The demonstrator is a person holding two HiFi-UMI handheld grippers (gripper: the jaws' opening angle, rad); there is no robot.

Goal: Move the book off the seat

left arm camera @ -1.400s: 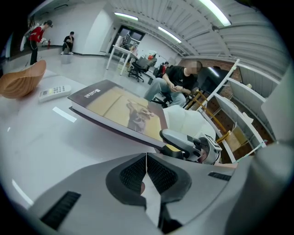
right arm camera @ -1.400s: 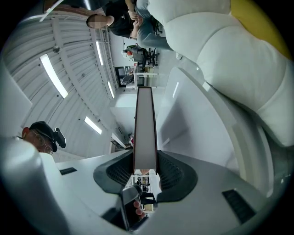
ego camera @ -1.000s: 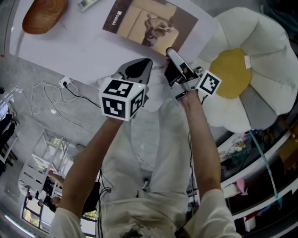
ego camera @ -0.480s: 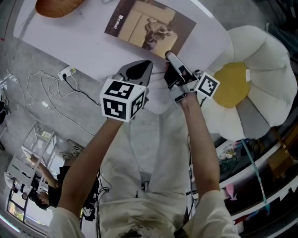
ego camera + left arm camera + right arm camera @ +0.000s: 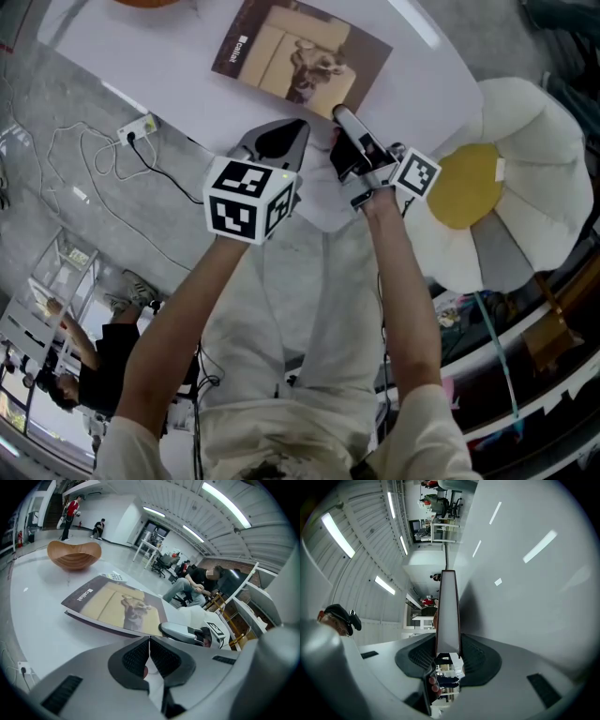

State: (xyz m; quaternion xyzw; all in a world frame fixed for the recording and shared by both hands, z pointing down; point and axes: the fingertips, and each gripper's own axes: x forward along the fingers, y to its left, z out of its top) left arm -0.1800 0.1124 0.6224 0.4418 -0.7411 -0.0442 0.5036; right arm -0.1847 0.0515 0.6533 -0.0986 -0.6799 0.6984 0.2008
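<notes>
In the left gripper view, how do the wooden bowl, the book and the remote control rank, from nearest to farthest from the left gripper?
1. Book, just ahead, in the centre.
2. Remote control, just beyond the book's far edge.
3. Wooden bowl, farthest, at the upper left.

1 book, 1 wood bowl, 1 flower cushion, 1 tbl.

I read one piece of print: along the dark edge strip of the book cover stand a small white square and a white word beginning "call", its last letters too small to settle. The left cube and the right cube bear black-and-white square code markers, with no letters.
</notes>
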